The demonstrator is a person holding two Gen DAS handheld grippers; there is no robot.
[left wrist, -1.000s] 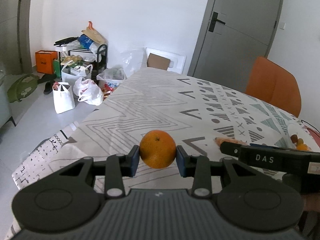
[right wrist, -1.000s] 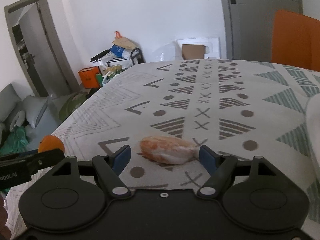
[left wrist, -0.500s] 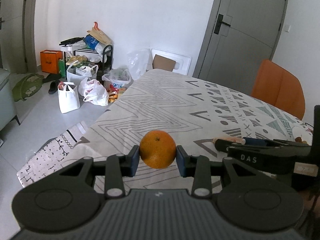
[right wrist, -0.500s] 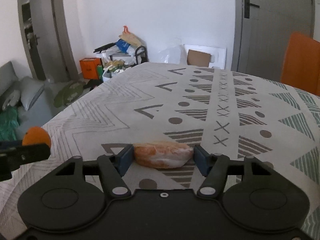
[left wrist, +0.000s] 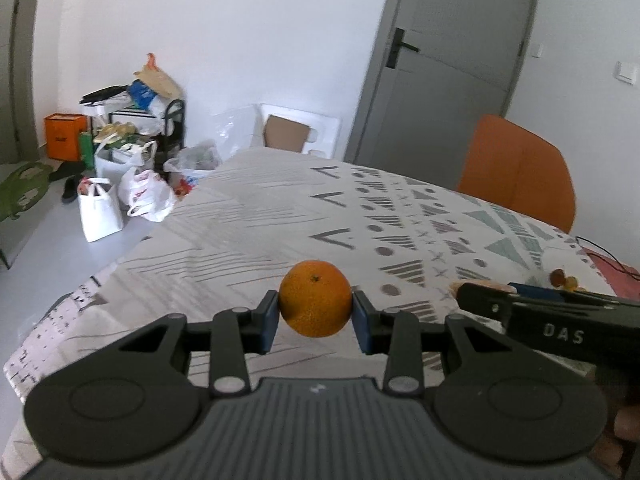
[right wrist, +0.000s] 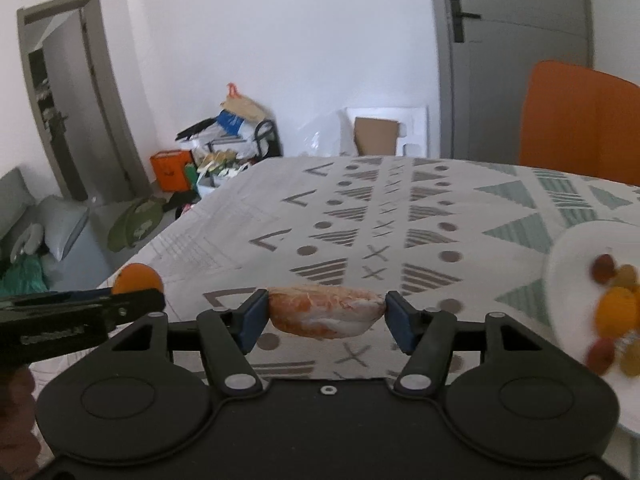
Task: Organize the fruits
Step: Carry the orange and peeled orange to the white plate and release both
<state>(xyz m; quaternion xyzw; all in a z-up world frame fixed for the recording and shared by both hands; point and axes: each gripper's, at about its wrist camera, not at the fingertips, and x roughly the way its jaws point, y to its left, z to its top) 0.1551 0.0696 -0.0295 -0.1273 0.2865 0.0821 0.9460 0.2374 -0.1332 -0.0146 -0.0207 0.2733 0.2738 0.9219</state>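
Observation:
My left gripper (left wrist: 315,322) is shut on a round orange (left wrist: 315,299) and holds it above the patterned tablecloth (left wrist: 248,236). My right gripper (right wrist: 326,318) is shut on a peeled orange-and-white citrus piece (right wrist: 326,312), lifted above the cloth. A white plate (right wrist: 560,280) with several small fruits (right wrist: 614,308) sits at the right edge of the right wrist view. The left gripper and its orange (right wrist: 138,278) show at the left of that view. The right gripper's side (left wrist: 560,326) shows at the right of the left wrist view.
An orange chair (left wrist: 520,170) stands at the table's far right side. Bags and a cluttered rack (left wrist: 132,148) sit on the floor beyond the table's left edge. A grey door (left wrist: 448,64) is behind the table. A red item with a cable (left wrist: 612,270) lies at the right.
The right gripper closed on the citrus piece and lifted it off the cloth, turning right so the fruit plate came into view. The left gripper kept holding the orange and shifted slightly.

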